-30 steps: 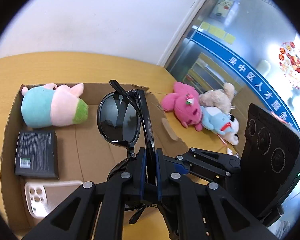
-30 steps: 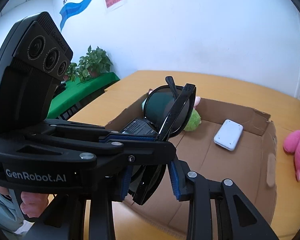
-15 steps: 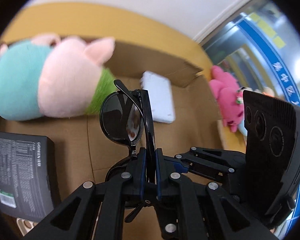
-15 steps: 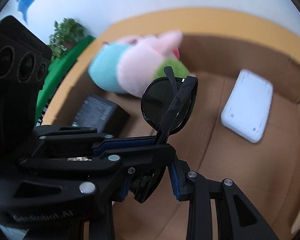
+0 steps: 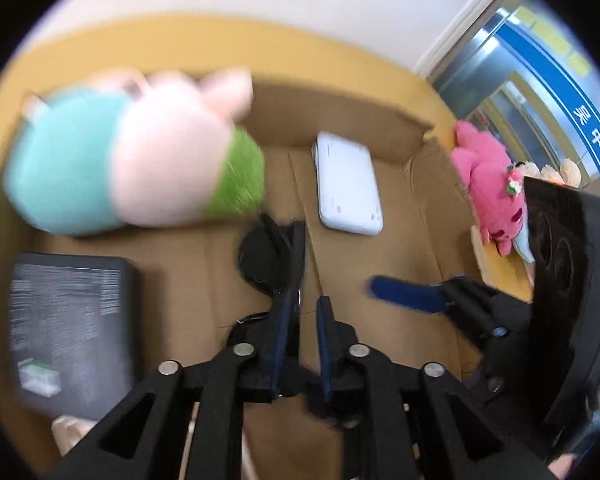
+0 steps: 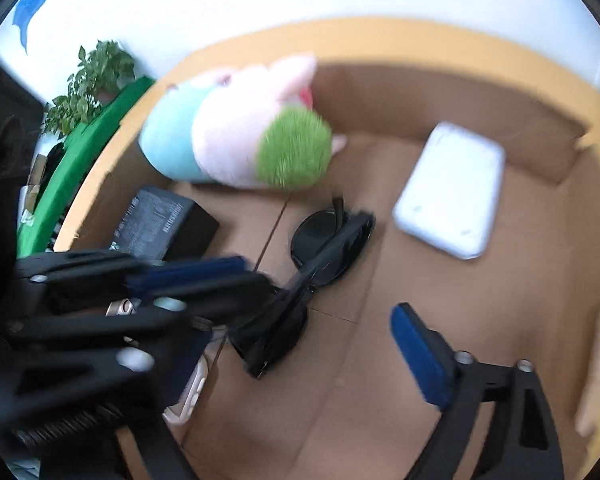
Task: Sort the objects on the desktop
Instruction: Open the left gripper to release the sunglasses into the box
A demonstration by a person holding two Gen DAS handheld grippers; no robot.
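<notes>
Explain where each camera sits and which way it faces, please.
Left wrist: sits on the left gripper, looks steeply down into the cardboard box; its opening jaws show, sunglasses beside one finger, the right gripper alongside.
Right wrist: sits on the right gripper, also looks down into the box; its opening jaws stand wide, nothing gripped.
Shared: sunglasses, pig plush, white power bank, black box.

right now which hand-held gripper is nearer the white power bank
Right. The right hand-held gripper hangs over the box floor just beside the white power bank, jaws opening. The left hand-held gripper sits farther off by the sunglasses, jaws opening too.
</notes>
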